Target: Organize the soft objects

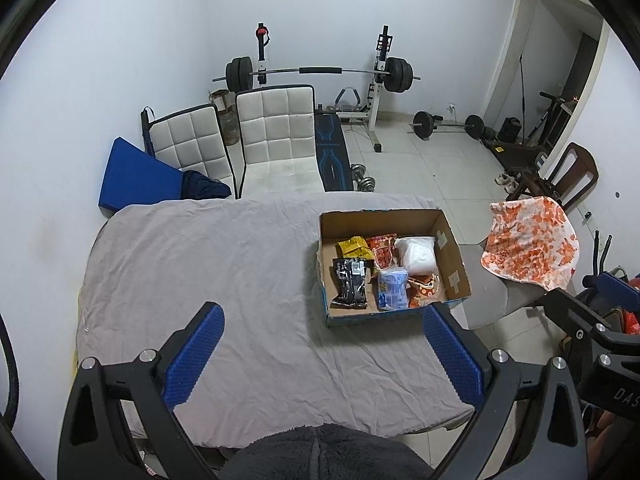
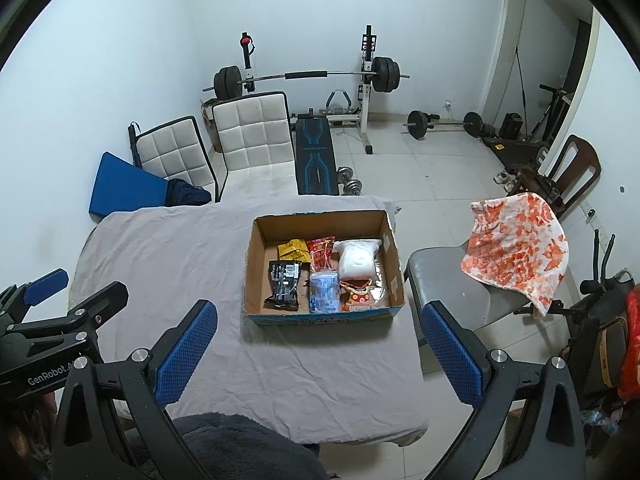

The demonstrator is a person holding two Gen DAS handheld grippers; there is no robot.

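Note:
An open cardboard box (image 1: 450, 240) (image 2: 256, 264) stands on the grey-sheeted table (image 1: 208, 272) (image 2: 168, 248), toward its right side. Inside lie several soft packets: a black one (image 1: 350, 282) (image 2: 284, 285), a yellow one (image 1: 354, 247) (image 2: 294, 250), a red one (image 1: 382, 250) (image 2: 321, 254), a white bag (image 1: 418, 254) (image 2: 357, 261), a light blue one (image 1: 393, 289) (image 2: 324, 291) and an orange dotted one (image 1: 424, 291) (image 2: 358, 294). My left gripper (image 1: 322, 350) (image 2: 76, 284) is open and empty, held above the table's near part. My right gripper (image 2: 320, 344) (image 1: 576, 300) is open and empty, just short of the box.
A grey chair (image 2: 448, 276) with an orange-and-white cloth (image 1: 532, 240) (image 2: 518, 244) stands right of the table. Two white padded chairs (image 1: 276, 132) (image 2: 252, 136) and a blue pad (image 1: 136, 178) stand beyond the far edge. A weight bench, barbells and dumbbells fill the back. A dark fuzzy thing (image 1: 320, 456) lies below.

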